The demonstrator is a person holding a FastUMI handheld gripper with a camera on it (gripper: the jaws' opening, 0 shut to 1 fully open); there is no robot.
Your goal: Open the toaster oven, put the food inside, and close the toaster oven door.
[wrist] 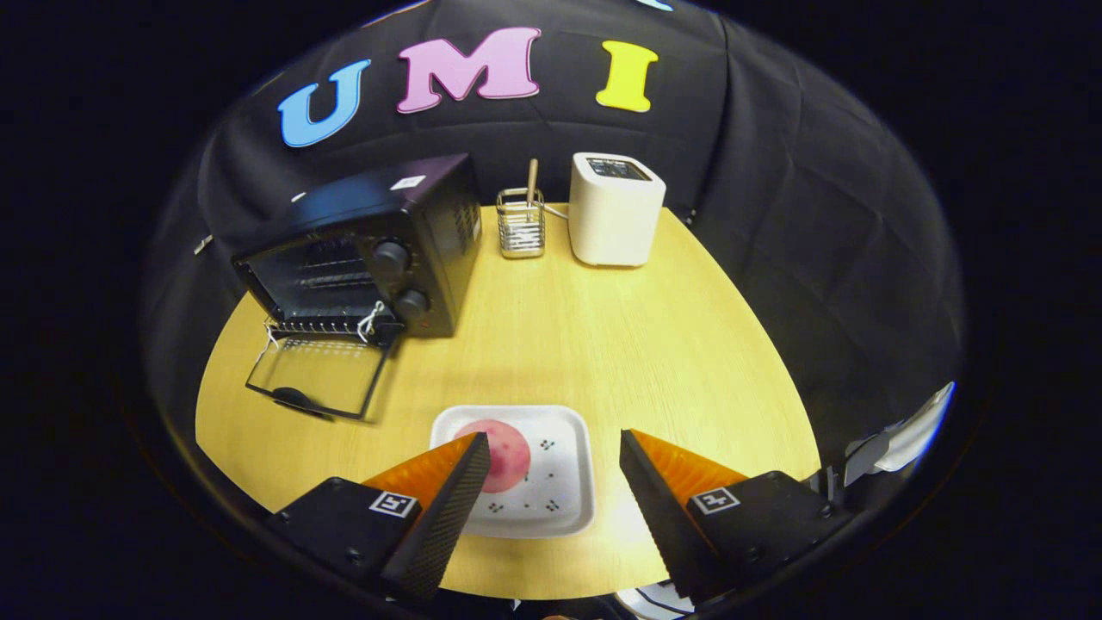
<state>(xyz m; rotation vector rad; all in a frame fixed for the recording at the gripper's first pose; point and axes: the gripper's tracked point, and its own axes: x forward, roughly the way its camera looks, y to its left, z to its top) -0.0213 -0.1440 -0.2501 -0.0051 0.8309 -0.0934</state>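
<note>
A black toaster oven (370,245) stands at the back left of the wooden table, its glass door (317,375) folded down flat onto the table in front of it. Its inside shows a wire rack. A round pink slice of food (508,455) lies on a white square plate (564,486) near the table's front. My gripper (555,452) hangs above the plate, open, with nothing between its fingers. The left finger (452,499) overlaps the food's left side in the view; the right finger stands just right of the plate.
A white box-shaped appliance (614,209) and a wire holder (521,224) with a wooden stick stand at the back of the table (603,336). The black cloth wall closes in behind and at both sides. Some white items (904,435) lie off the table's right edge.
</note>
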